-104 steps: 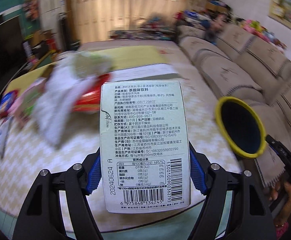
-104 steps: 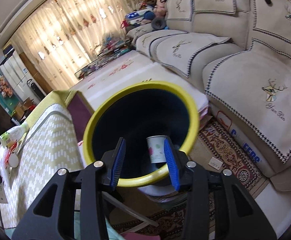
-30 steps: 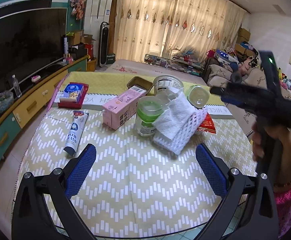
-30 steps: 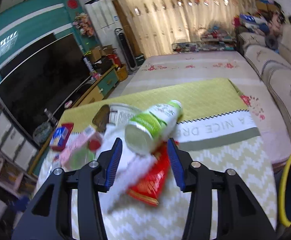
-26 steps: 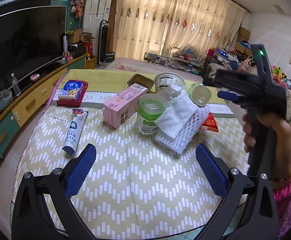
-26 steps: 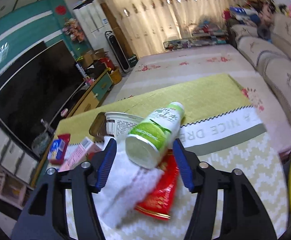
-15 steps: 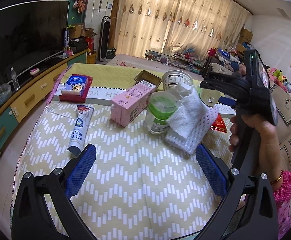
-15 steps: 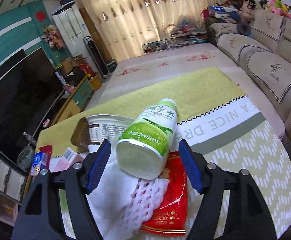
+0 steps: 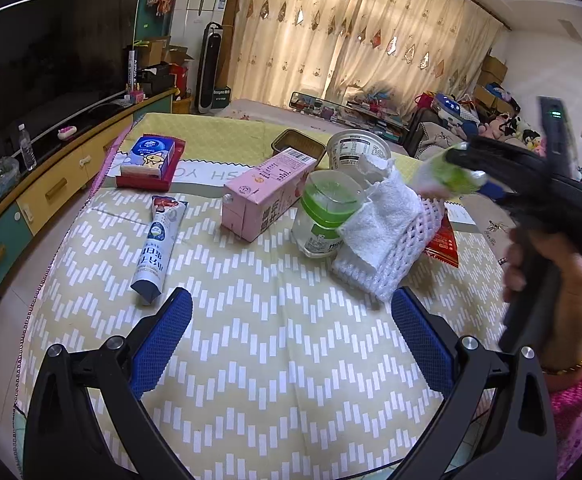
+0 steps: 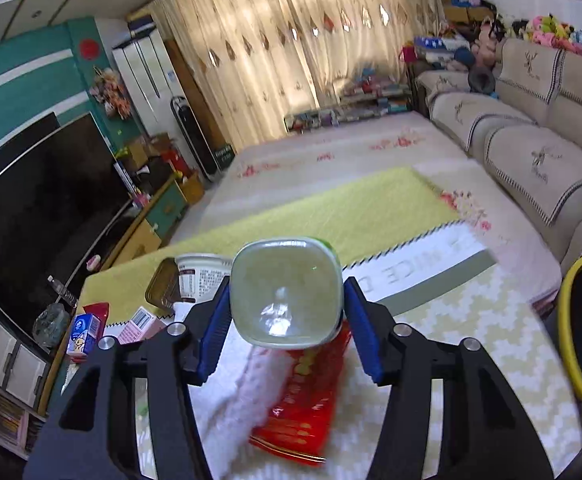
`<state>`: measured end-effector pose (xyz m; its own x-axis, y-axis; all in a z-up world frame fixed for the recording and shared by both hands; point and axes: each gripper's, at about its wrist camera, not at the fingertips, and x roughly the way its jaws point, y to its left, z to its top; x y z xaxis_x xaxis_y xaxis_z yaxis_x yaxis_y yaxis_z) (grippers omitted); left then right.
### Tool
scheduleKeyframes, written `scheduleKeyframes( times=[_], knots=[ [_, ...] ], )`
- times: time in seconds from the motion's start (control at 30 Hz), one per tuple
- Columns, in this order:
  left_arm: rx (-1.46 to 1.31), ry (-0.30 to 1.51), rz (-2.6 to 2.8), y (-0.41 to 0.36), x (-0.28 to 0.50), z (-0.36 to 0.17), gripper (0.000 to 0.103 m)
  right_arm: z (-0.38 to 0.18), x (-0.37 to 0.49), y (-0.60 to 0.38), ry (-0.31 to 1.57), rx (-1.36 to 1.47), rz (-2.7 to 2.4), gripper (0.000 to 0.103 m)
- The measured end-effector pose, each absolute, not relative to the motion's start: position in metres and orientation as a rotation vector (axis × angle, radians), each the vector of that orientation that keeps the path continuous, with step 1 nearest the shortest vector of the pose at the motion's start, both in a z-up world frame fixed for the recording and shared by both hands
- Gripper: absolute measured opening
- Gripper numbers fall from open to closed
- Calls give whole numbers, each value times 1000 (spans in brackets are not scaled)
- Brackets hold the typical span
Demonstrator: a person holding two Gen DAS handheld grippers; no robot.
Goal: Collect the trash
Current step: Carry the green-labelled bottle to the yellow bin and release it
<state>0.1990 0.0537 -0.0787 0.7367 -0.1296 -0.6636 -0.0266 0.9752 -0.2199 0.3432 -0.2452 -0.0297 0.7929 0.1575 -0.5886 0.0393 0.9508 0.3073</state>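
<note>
The right gripper (image 10: 287, 312) has just closed onto the green bottle (image 10: 287, 292) — above the chevron tablecloth (image 9: 291, 360); the left gripper (image 9: 291, 340) gapes empty.

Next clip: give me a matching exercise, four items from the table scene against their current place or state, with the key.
Things:
1. green-label bottle
2. pink carton
3. tube
4. left gripper

States:
A. lying flat near the table's left edge
B. open, nothing between its fingers
C. between the right gripper's blue fingers
D. lying on its side beside the green-lidded jar

Pairs: 1-C, 2-D, 3-A, 4-B
</note>
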Motion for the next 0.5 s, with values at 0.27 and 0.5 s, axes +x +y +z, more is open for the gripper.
scheduleKeyframes(
  times=[0.27,0.5],
  knots=[
    [-202,744,-79,40,195,-77,98,-23,319,-287,638,341,65,51],
    [-181,741,-94,26,190,-73,98,-15,295,-310,628,367,91,51]
  ],
)
